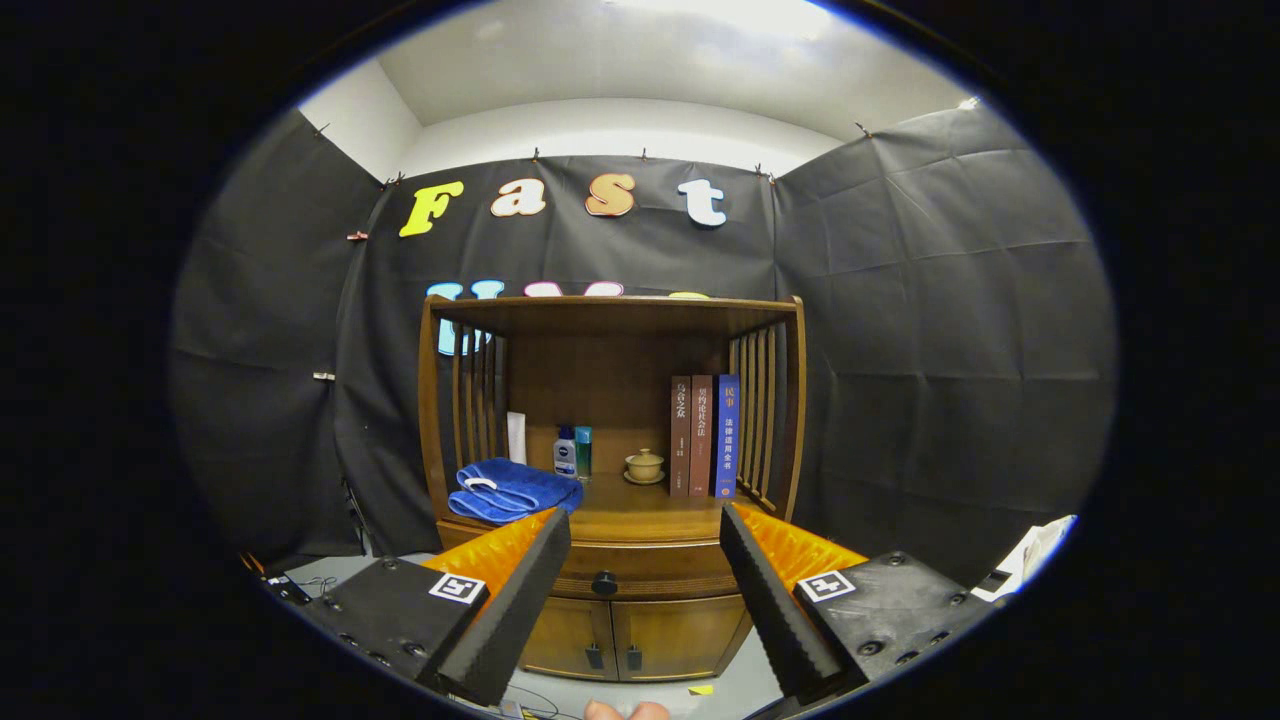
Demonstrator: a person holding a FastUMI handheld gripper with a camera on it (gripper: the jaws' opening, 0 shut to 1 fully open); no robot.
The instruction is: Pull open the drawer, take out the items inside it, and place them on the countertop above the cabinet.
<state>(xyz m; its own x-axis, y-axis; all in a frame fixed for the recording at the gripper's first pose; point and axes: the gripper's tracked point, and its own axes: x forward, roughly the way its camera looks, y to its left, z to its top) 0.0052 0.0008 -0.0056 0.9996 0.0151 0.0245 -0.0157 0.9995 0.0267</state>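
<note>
Cabinet (620, 570): a dark wooden unit standing against the booth's black cloth wall, well beyond the fingers, with open floor between it and the gripper.
Upper shelf frame (612, 312): a flat top board on slatted side panels, enclosing the countertop on the left, right and back; the front side is open.
Countertop (640, 515): the wooden surface above the drawer; its front edge and middle strip are bare, with free room between the towel and the books.
Drawer (640, 578): a shut front panel just under the countertop edge, lying between the two fingers in the view.
Lower doors (620, 640): two closed doors under the drawer, each with a small dark handle near the centre seam.
Gripper (645, 560): released, its jaws spread wide and holding nothing, both fingers short of the cabinet.
Towel (512, 490): blue, folded, on the countertop's left front corner, overhanging slightly.
Books (704, 436): three upright, against the right slats.
Bottles (573, 452): two small ones at the back, left of centre.
Teacup (644, 465): a small lidded cup on a saucer, between bottles and books.
Drawer knob (604, 583): round, dark, centred on the drawer front, untouched.
</note>
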